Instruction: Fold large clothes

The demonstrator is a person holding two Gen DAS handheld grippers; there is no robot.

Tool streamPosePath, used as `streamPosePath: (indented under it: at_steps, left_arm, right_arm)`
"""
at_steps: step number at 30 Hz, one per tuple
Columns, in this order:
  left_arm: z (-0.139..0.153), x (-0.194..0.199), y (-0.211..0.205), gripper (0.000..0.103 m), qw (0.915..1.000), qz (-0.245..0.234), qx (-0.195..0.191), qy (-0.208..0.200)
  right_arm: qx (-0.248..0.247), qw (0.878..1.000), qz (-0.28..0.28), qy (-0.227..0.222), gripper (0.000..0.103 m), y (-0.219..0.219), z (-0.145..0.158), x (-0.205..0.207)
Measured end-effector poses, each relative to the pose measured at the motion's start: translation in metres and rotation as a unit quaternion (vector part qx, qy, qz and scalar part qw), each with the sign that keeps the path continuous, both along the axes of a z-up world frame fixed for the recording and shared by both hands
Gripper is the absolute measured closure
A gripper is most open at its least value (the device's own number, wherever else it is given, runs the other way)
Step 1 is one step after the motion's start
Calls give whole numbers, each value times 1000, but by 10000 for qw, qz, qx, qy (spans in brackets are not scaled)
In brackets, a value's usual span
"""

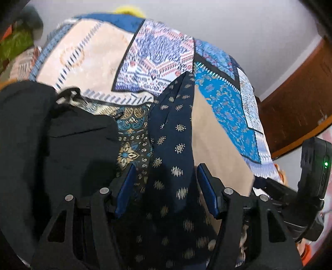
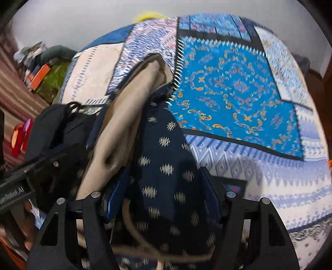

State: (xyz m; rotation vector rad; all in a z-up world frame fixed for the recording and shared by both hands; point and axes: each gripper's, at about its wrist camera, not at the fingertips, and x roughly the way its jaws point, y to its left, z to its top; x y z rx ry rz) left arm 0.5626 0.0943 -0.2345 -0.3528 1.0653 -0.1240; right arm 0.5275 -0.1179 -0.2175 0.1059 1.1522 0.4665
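blue patchwork bedspread (image 2: 234,91), plain white wall (image 1: 228,18), perhaps wooden furniture (image 1: 300,99)

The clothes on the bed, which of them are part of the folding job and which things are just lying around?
Part of the job:
- navy printed garment, between both grippers' fingers
- beige cloth lying with it
- left gripper, right gripper

Lying about:
- black garment
- patchwork bedspread underneath
- orange box
- red item
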Motion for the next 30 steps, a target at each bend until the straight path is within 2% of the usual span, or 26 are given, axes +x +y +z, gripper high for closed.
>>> streamPosePath:
  at_steps: [3, 4, 5, 6, 7, 8, 11, 12, 17, 22, 26, 30]
  left_arm:
    - [-15, 11, 0, 57, 9999, 21, -75, 118]
    - [-18, 11, 0, 65, 9999, 33, -123, 102]
    - [-20, 11, 0, 72, 9998, 35, -182, 79]
    - [-20, 10, 0, 75, 9997, 34, -231, 46]
    - [-19, 8, 0, 85, 9998, 22, -194, -4]
    - [-17, 6, -1, 91, 9999, -4, -103, -32]
    - [-2, -3, -4, 92, 9994, -53, 301, -141]
    - [5, -7, -3, 93, 9992, -63, 339, -190]
    - [55, -48, 7, 93, 9975, -185, 248, -633]
    - [99, -116, 17, 93, 9931, -421, 78, -1096]
    - [113, -174, 25, 93, 9900, -462, 151, -1327]
    - [106, -228, 32, 93, 9895, -373, 358, -1353]
  right_arm:
    - [-32, 9998, -33, -170, 39, 1, 1, 5]
    - [-92, 9997, 10, -229, 40, 2, 1, 5]
    - [-191, 9992, 62, -336, 49, 2, 2, 3]
    - [-241, 9989, 99, -402, 63, 1, 3, 4]
    - [-286, 9985, 131, -443, 70, 0, 3, 3]
    - [-284, 9984, 165, -459, 78, -3, 4, 0]
    - [-338, 9980, 127, -518, 91, -14, 11, -5]
    - [-322, 9979, 77, -557, 91, -19, 15, -6]
    - [-55, 9967, -22, -804, 92, -52, 48, -31]
    - [50, 9936, 108, -1126, 92, -74, 78, -78]
    - [67, 9917, 200, -1271, 92, -89, 93, -126]
    - [2, 9916, 215, -1273, 94, -102, 93, -168]
